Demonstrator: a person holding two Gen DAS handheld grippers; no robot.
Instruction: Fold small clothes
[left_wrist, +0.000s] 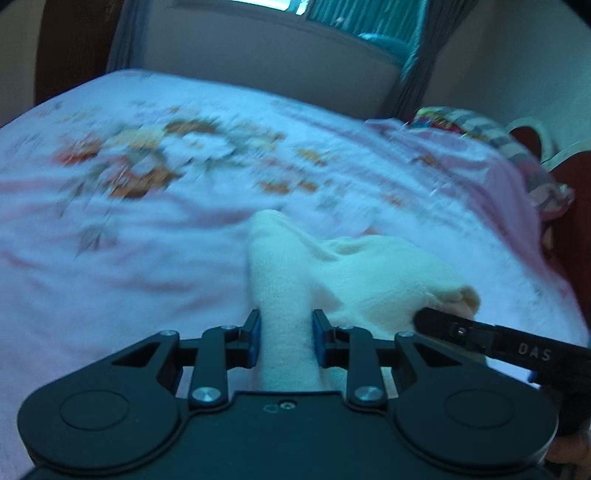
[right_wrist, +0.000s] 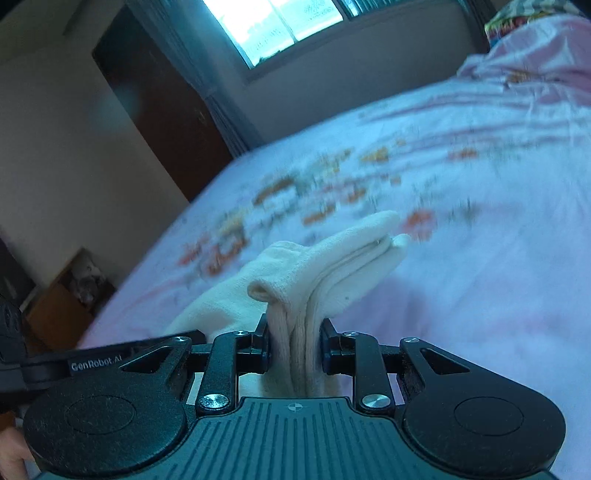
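Note:
A cream-white sock pair (left_wrist: 354, 273) hangs above the pink bed sheet, held by both grippers. My left gripper (left_wrist: 286, 321) is shut on one end of it, the knit bunched between the blue pads. In the right wrist view my right gripper (right_wrist: 295, 328) is shut on the other end (right_wrist: 325, 266), whose layered folds stick up between the pads, the toe ends pointing away. The right gripper's finger (left_wrist: 461, 328) shows at the right in the left wrist view, touching the fabric. The left gripper's body (right_wrist: 96, 358) lies at the left in the right wrist view.
A pink floral bed sheet (left_wrist: 184, 166) covers the bed under both grippers. A bundle of colourful and checked fabric (left_wrist: 480, 129) lies at the far right edge. A dark wooden door (right_wrist: 159, 110), a window (right_wrist: 280, 26) and a low wooden cabinet (right_wrist: 59, 310) stand beyond the bed.

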